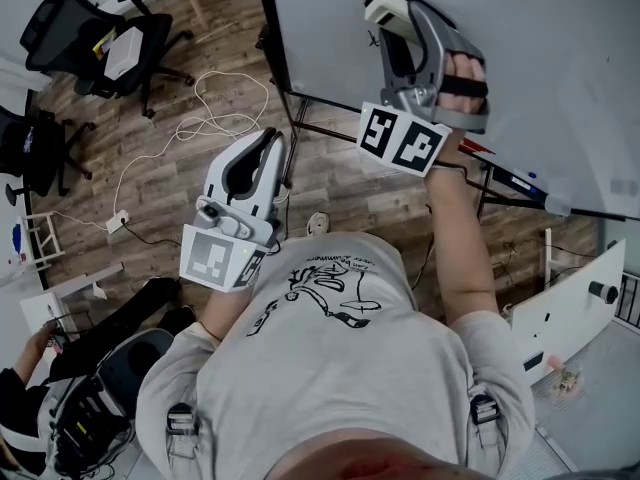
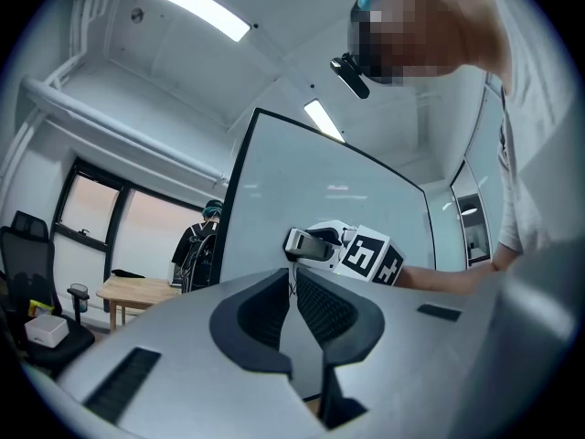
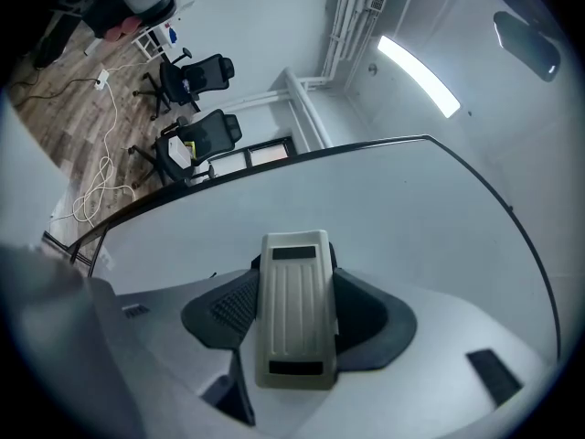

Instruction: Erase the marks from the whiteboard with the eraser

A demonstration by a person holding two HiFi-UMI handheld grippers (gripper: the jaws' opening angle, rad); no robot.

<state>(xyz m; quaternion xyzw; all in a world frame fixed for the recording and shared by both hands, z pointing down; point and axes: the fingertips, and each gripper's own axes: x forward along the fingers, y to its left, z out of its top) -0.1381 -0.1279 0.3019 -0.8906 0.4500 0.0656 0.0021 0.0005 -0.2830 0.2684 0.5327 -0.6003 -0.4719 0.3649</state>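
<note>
Eraser held up at the whiteboard (image 1: pixel 520 38)
Right gripper (image 3: pixel 294 277) fingers clamp the eraser (image 3: pixel 292 327); left gripper (image 2: pixel 292 286) fingers closed (nothing between them) above the wood floor (image 1: pixel 210 78), office chairs (image 1: pixel 90 38) nearby.

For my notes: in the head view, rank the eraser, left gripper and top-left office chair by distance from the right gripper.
1. eraser, in the jaws of the right gripper.
2. left gripper, lower left.
3. top-left office chair, farthest, on the floor.

eraser (image 3: pixel 292 314): off-white, ribbed, you grip it lengthwise in your right gripper (image 3: pixel 294 273), tip toward the board | whiteboard (image 3: pixel 384 199): upright, dark-framed, pale grey, you see it almost clean
</note>
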